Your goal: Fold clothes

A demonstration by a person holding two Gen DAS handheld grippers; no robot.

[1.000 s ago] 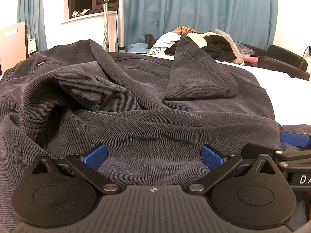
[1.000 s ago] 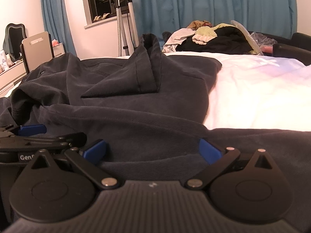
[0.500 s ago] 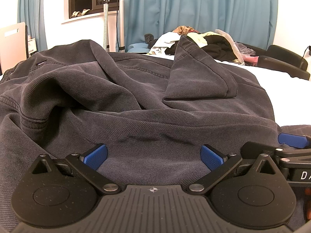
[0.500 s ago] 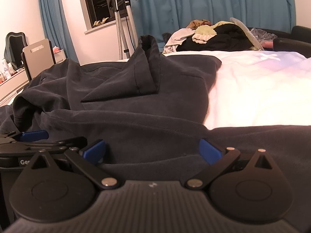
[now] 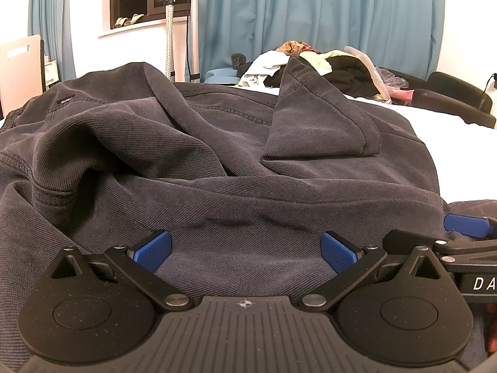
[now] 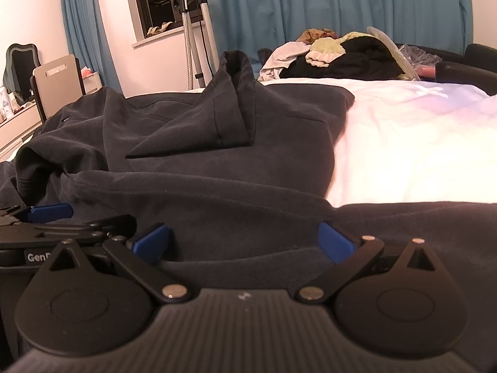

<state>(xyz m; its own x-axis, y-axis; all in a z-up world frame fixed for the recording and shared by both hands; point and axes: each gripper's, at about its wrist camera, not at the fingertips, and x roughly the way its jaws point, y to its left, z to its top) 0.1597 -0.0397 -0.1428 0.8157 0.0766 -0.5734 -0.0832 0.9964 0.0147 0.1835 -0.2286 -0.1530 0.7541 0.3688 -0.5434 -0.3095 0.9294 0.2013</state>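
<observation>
Two claws at the near edge of a dark charcoal twill garment (image 5: pixel 236 168) spread on a white-sheeted bed (image 6: pixel 410 143).

The left claw (image 5: pixel 245 250) and the right claw (image 6: pixel 243 241) lie side by side, each with its blue-padded jaws set wide apart and the garment's near hem lying between them, ungripped. The cloth extends away from both claws, rumpled, with one flap (image 5: pixel 316 118) standing up in a peak. A mixed heap of clothes (image 6: pixel 338 52) rests at the bed's far end, before teal curtains (image 5: pixel 326 12).

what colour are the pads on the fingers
Blue pads, clearest in the left wrist view.
</observation>
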